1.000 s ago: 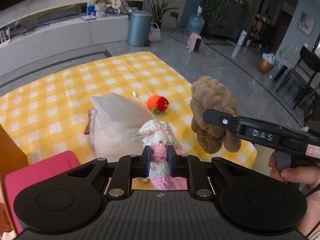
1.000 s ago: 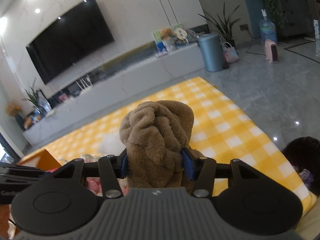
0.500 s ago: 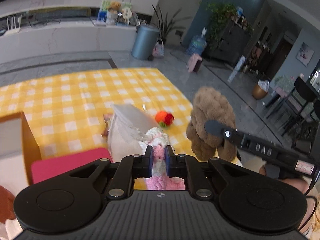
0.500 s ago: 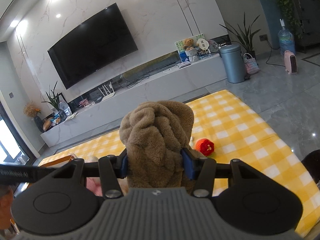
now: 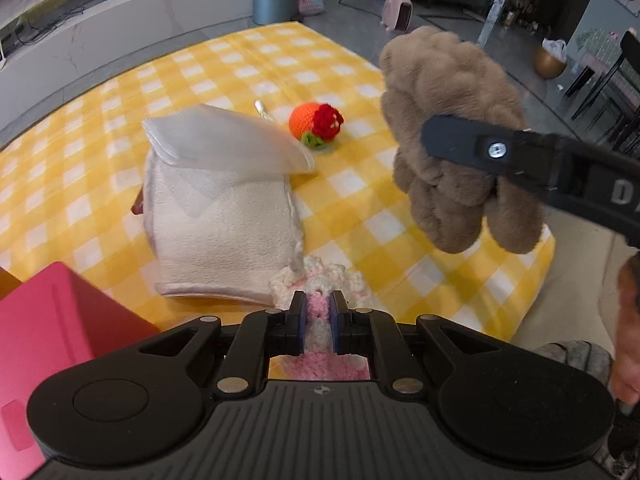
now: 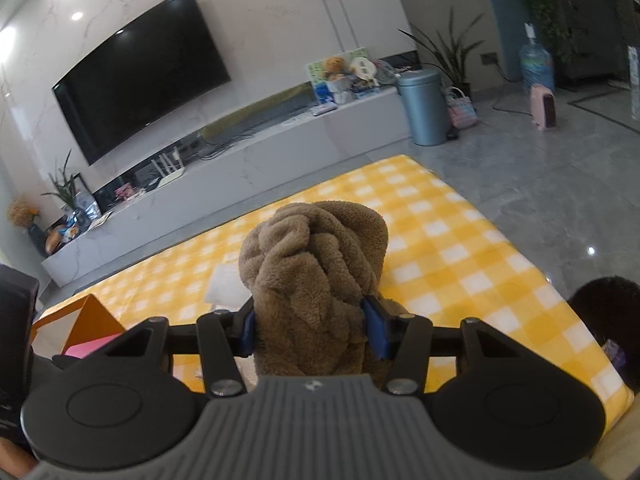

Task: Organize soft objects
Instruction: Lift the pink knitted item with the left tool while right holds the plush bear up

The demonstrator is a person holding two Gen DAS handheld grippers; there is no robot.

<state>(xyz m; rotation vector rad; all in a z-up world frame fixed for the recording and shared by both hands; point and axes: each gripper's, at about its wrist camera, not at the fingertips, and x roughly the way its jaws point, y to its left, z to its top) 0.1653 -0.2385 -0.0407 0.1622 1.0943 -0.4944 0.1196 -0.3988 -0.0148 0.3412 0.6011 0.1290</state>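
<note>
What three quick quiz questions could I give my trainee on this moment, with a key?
1. True or false: the right gripper is clamped on the brown plush toy.
2. Which item lies loose on the yellow checked cloth? A) the orange and red crochet ball B) the brown plush toy C) a glass bottle
3. Fill in: the left gripper has its jaws shut on a pink and white ______ piece.

Key: 1 true; 2 A; 3 crochet.
</note>
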